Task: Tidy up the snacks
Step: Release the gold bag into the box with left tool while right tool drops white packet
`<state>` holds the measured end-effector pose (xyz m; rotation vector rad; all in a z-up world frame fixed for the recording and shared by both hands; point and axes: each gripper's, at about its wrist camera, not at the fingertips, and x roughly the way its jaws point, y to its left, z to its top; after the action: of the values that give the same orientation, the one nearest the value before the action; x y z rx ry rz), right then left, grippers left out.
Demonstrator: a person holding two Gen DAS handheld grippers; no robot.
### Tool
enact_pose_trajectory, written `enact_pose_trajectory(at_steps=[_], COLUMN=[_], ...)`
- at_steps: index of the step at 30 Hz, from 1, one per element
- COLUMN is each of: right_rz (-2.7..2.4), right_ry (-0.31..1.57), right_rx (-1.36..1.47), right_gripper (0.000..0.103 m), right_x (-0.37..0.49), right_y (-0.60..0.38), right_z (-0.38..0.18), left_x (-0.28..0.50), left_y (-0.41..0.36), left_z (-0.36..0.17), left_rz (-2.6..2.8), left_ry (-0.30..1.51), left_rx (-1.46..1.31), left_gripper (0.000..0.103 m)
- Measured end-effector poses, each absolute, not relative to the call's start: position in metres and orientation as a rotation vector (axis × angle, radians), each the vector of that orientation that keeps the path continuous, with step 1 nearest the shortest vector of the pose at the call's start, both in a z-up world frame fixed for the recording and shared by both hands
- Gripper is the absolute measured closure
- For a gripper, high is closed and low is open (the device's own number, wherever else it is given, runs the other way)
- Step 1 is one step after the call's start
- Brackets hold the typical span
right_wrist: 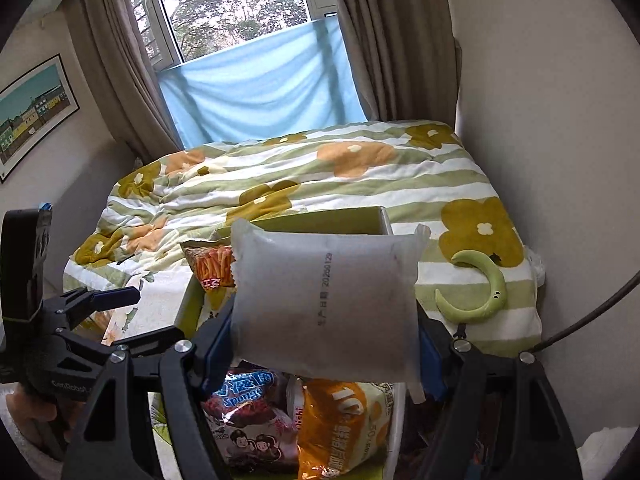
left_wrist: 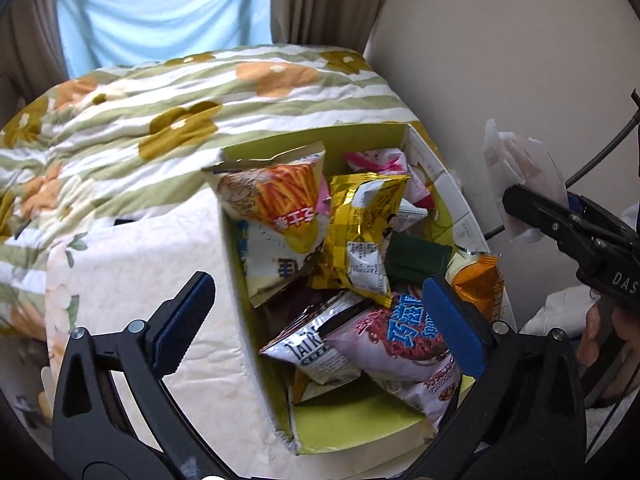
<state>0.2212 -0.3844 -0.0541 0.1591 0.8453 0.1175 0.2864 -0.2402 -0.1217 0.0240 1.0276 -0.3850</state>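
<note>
Bed (right_wrist: 460, 184) bears box (left_wrist: 236, 280) (quilt (left_wrist: 132, 120) perhaps rumpled).

A green cardboard box (left_wrist: 362, 420) full of snack bags

The left hand-held gripper (left_wrist: 320, 320) hangs wide open over the shiny bags. The right hand-held gripper (left_wrist: 516, 204) pinches a see-through white packet (left_wrist: 516, 160) beside the box.
</note>
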Motion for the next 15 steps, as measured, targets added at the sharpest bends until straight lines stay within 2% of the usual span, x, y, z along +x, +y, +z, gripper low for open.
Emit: enact_pose_trajectory(at_steps=[10,12,14,15], right_rz=[0.252,0.259,0.266,0.267], right_ry=[0.902,0.924,0.915,0.907], right_rx=[0.123,0.136,0.146,0.145], right_gripper=[0.029,0.023,0.005,0.002], right_x=[0.255,0.255,0.249,0.245], right_y=[-0.357,-0.352,-0.350,-0.349], right_z=[-0.068,-0.077,-0.083,-0.084], left_x=[0.266,0.262,0.257,0.256], left_y=[-0.196,-0.190,-0.186,-0.185], left_z=[-0.126,-0.131,-0.136,-0.139], left_rz=[-0.241,-0.218,-0.204,-0.199], left_ry=[1.031,1.042,1.053,1.057], left_rx=[-0.023,-0.021,-0.016,-0.011], left_gripper=[0.001,0.001,0.001,0.001])
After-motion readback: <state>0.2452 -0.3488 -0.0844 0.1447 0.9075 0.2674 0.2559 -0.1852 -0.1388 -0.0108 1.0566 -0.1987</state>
